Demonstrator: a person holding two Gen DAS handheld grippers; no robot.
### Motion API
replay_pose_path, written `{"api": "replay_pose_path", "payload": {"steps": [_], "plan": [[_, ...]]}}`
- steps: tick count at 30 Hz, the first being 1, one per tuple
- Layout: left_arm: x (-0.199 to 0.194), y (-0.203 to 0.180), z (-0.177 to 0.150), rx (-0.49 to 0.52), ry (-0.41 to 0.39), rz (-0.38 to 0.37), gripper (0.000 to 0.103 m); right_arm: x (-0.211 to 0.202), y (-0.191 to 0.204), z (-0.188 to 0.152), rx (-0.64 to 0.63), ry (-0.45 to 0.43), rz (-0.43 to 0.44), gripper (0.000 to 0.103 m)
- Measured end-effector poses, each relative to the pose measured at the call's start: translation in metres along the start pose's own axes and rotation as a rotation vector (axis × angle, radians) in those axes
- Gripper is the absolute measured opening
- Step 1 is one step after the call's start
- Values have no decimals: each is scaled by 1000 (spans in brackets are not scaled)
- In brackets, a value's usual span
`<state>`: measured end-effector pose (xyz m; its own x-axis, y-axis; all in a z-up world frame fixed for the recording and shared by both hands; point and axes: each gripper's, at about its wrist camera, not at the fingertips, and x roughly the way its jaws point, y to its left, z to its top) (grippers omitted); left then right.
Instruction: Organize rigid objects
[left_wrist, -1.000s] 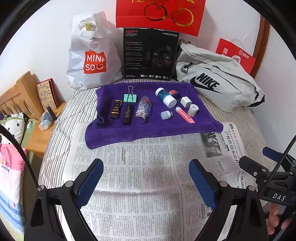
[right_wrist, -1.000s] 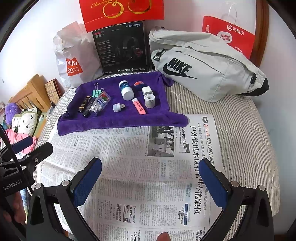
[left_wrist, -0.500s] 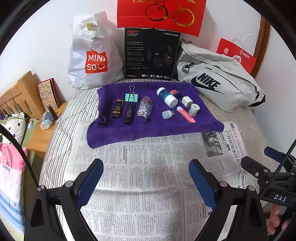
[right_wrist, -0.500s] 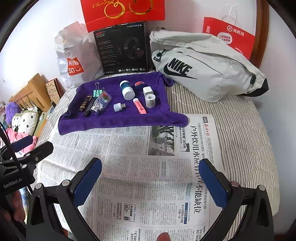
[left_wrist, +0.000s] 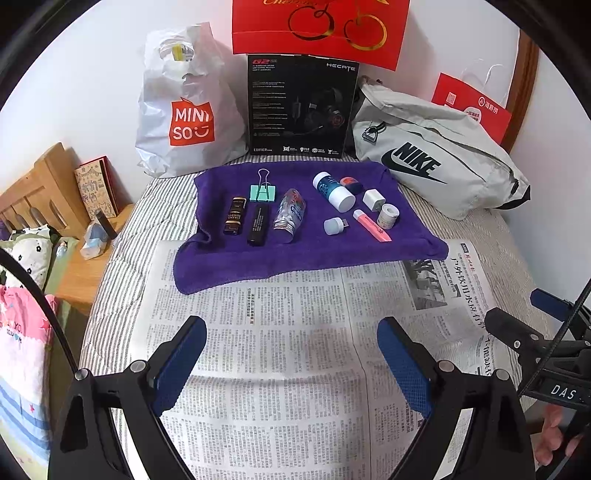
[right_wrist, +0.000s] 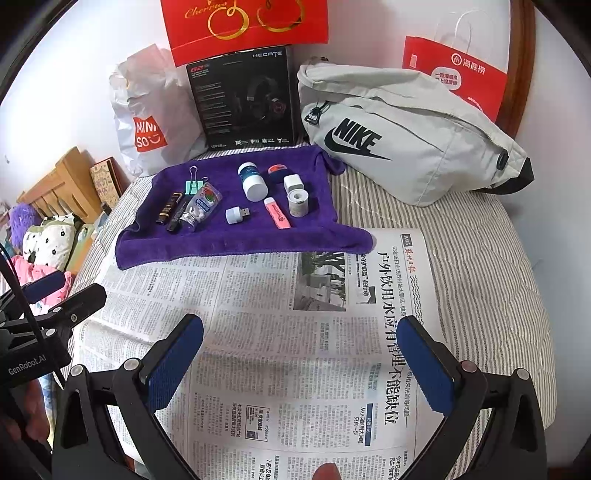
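The left hand-held gripper (left_wrist: 291, 363) hangs over the newspaper (left_wrist: 295, 350) with its blue pads spread wide and nothing between them. The right hand-held gripper (right_wrist: 301, 363) is the same — jaws wide apart, only newsprint under the gap. Both point down at a slant toward the bed (right_wrist: 491, 266), which has a striped cover.

The things to organize lie on a purple towel (left_wrist: 295, 254) at the far edge of the newspaper, well apart from both grippers. On its left part there are a gold-and-black tube (left_wrist: 235, 220) and a black tube (left_wrist: 258, 225) side by side, and a green binder clip (left_wrist: 262, 192) just behind them. A clear bottle of white pills (left_wrist: 290, 215) lies next to the black tube. On the right part there are a white-capped blue bottle (left_wrist: 333, 191), a small white USB light (left_wrist: 334, 225), a pink highlighter (left_wrist: 372, 225), a white charger cube (left_wrist: 373, 199) and a roll of white tape (left_wrist: 388, 216).

Behind the towel, against the wall, stand a white shopping bag (left_wrist: 184, 110), a black headset box (left_wrist: 301, 107) and a grey waist bag (left_wrist: 436, 162).
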<state>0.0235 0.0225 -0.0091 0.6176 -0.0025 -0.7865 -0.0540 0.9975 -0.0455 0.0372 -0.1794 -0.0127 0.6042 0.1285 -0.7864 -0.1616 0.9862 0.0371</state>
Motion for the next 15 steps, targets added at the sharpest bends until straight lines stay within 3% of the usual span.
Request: {"api": "replay_pose_path", "payload": {"steps": [15], "plan": [[0,-3,0,14,1,-5,94,4,-3,-1,10,10,-4,103]]}}
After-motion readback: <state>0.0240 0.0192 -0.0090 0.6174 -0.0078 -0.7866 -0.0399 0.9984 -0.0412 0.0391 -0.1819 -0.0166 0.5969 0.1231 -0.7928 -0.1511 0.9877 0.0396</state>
